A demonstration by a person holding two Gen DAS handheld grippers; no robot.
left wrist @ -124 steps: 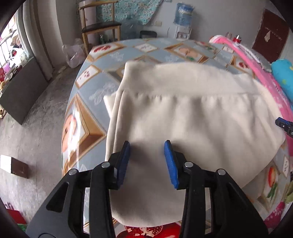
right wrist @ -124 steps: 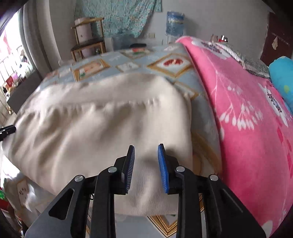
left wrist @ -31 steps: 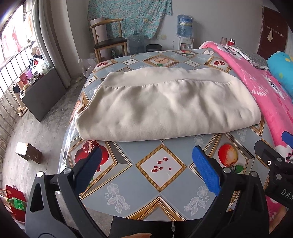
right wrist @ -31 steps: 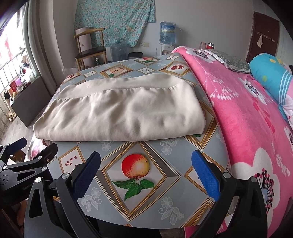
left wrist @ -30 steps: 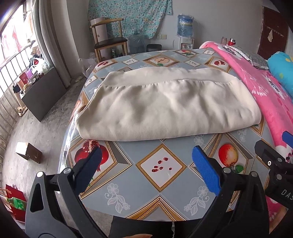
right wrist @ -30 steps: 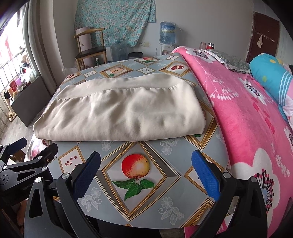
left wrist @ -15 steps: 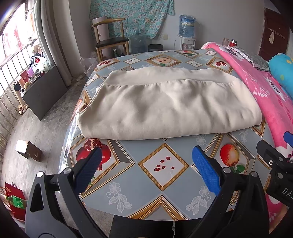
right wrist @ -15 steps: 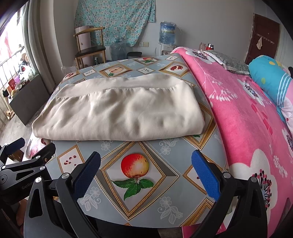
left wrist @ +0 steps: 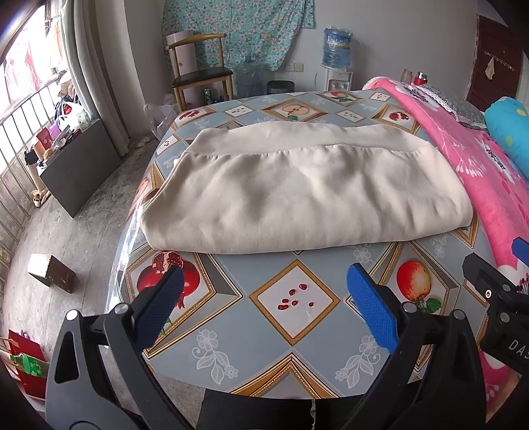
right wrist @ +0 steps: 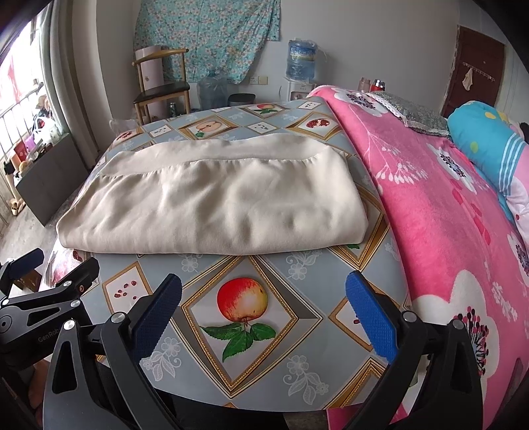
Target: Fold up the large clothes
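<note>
Fruit-patterned table (left wrist: 297, 334) bearing folded cream garment (left wrist: 304, 195), left tool (left wrist: 264, 307) and right tool (right wrist: 264, 307) both spread wide, empty

Daylight is streaming through a barred window (left wrist: 20, 109) at the left, where pale curtains (left wrist: 96, 76) are hanging over a rough concrete floor (left wrist: 66, 231). A floral cloth (left wrist: 238, 29) is draping the white back wall behind a wooden chair (left wrist: 201, 76) and a water dispenser (left wrist: 335, 59). A dark cabinet (left wrist: 79, 165) is standing beneath the window, while a pink blanket (right wrist: 446, 215) is covering the bed at the right, near a brown door (right wrist: 476, 66).
</note>
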